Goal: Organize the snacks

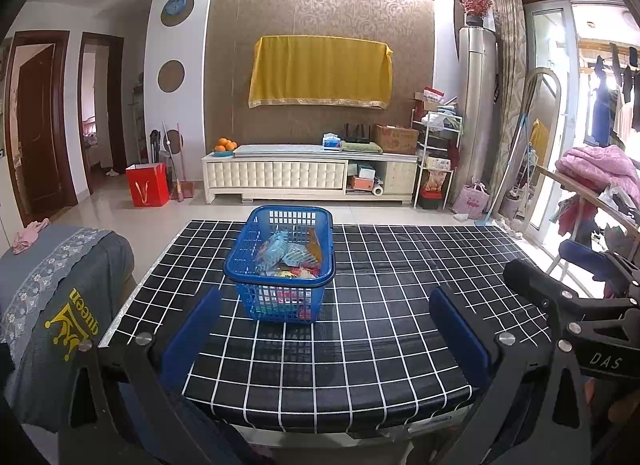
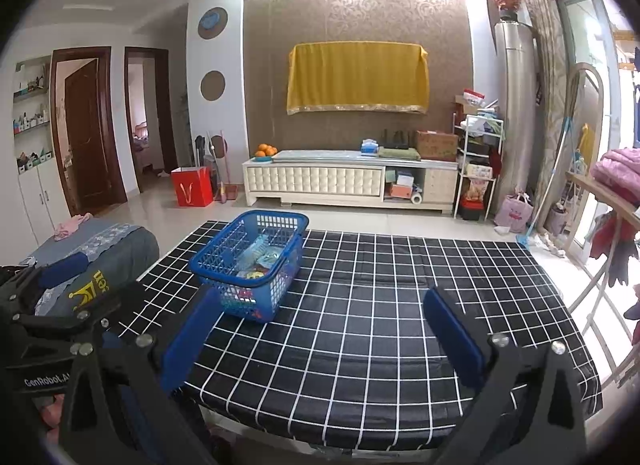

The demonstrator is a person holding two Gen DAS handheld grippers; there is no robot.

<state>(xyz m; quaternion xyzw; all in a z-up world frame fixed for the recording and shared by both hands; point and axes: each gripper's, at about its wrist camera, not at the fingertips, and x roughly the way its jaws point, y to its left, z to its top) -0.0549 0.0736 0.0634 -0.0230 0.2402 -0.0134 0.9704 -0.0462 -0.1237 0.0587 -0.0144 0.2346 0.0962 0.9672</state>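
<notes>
Nearest, the left gripper [image 1: 324, 317] and right gripper [image 2: 320, 325] hover over the near edge of a black tablecloth with white grid lines [image 1: 400, 305], jaws spread wide, holding nothing. Straight ahead of the left gripper, left of the right, stands a blue plastic mesh basket [image 1: 280, 265] of snack packets [image 1: 288, 257], long axis running away. Nothing blocks it; a white TV cabinet [image 1: 312, 177] stands far behind.

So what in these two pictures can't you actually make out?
- Snack packets in the blue basket: both views, labels too small; lower ones are screened by the mesh wall.
- Table's near edge: both views, cut off behind the open fingers.
- Balcony: left wrist view, washed out by daylight.
- The person: out of frame in both.
</notes>
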